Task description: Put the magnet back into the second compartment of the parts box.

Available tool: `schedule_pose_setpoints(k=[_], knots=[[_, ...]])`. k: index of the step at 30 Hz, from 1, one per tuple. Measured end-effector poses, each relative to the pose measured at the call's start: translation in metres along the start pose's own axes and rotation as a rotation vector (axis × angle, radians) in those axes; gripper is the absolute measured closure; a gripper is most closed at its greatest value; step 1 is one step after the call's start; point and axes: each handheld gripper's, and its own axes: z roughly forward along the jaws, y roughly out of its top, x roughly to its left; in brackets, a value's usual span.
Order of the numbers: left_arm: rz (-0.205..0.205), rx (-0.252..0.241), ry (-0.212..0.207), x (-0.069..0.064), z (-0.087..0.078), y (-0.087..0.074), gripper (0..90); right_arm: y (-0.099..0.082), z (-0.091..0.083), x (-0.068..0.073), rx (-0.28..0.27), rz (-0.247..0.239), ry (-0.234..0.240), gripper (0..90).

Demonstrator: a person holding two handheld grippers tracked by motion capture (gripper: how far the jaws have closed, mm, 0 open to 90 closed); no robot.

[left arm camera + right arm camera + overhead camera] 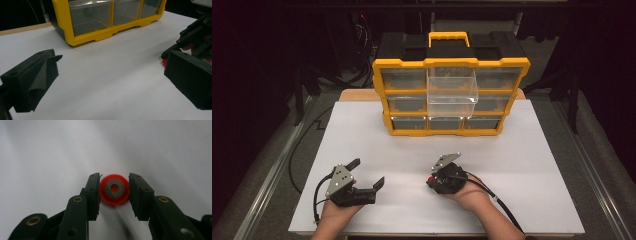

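— So, where sits the red wheel (pixel 114 189)?
— Flat on the white surface (pixel 512 150), between the fingers (pixel 92 195) of the right gripper (pixel 114 192), hole facing up; clamped from both sides.
— And the left gripper (pixel 367 174)?
— Resting well apart, fingers spread wide, holding nothing.
— Anything ahead?
— Farther back, a yellow drawer cabinet (pixel 451 95), its clear top-middle drawer (pixel 452 90) pulled out, probably where the wheel goes next.

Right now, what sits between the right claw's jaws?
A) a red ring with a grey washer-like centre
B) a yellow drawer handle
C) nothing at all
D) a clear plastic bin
A: the right gripper view shows the right claw closed on a red ring, its jaws pressing either side.
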Motion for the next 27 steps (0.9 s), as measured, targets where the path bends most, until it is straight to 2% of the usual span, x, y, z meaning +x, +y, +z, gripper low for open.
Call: schedule_pose_setpoints(k=[2, 8, 13, 17, 24, 27], knots=[[-0.002, 0.004, 0.002, 0.000, 0.000, 0.000, 0.4, 0.000, -0.001, 0.000, -0.002, -0.012, -0.007, 65.0], [0.003, 0.008, 0.004, 0.001, 0.001, 0.000, 0.4, -0.004, -0.004, -0.003, -0.034, 0.006, 0.014, 64.9], [0.003, 0.011, 0.008, 0.001, 0.001, -0.001, 0.4, -0.006, -0.016, -0.004, -0.070, 0.002, 0.021, 64.9], [0.000, 0.010, 0.010, 0.002, 0.001, -0.001, 0.4, -0.010, -0.025, -0.006, -0.089, 0.021, 0.022, 64.9], [0.000, 0.011, 0.014, 0.003, 0.000, -0.001, 0.4, -0.021, -0.040, -0.013, -0.090, 0.022, 0.009, 64.9], [0.002, 0.011, 0.013, 0.002, 0.001, -0.001, 0.4, -0.029, -0.047, -0.018, -0.093, 0.038, 0.008, 64.9]])
